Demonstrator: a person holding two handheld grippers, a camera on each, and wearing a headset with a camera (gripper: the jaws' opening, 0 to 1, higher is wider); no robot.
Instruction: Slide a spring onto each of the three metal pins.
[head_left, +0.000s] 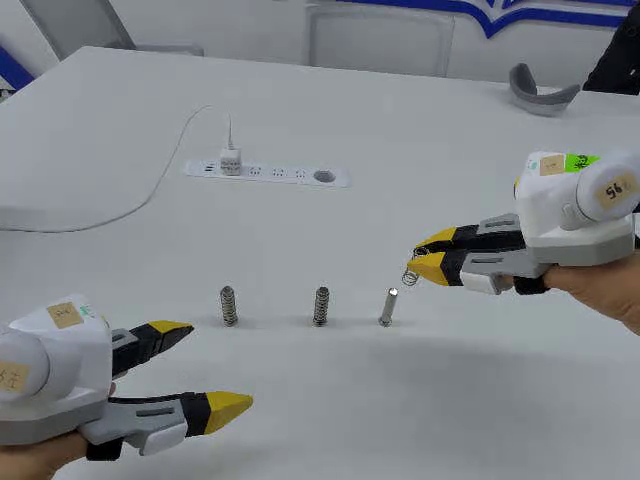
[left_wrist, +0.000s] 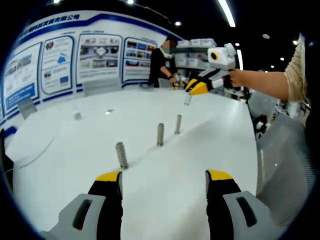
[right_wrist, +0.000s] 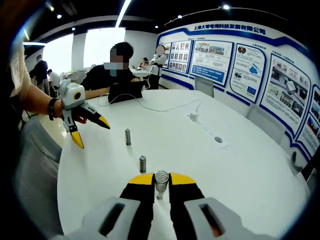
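A small coiled steel spring (head_left: 410, 275) hung pinched between the closed yellow-tipped jaws of the right gripper (head_left: 418, 256), just above a bare metal pin (head_left: 388, 307). In the same row, toward the white table's (head_left: 400, 130) near edge, the middle pin (head_left: 321, 306) and far pin (head_left: 229, 306) each carried a spring. The left gripper (head_left: 220, 363) hovered wide open, empty.

Bright, even light floods the white table (head_left: 300, 130), pouring down from ceiling strip lights (left_wrist: 226, 12). Shadows beside the bare pin (head_left: 389, 307) are soft and faint. Both gripper views bow hard at the edges; far posters (right_wrist: 250, 62) go slightly soft, while the spring (right_wrist: 161, 181) near the lens reads sharp. The head view is crisp throughout.
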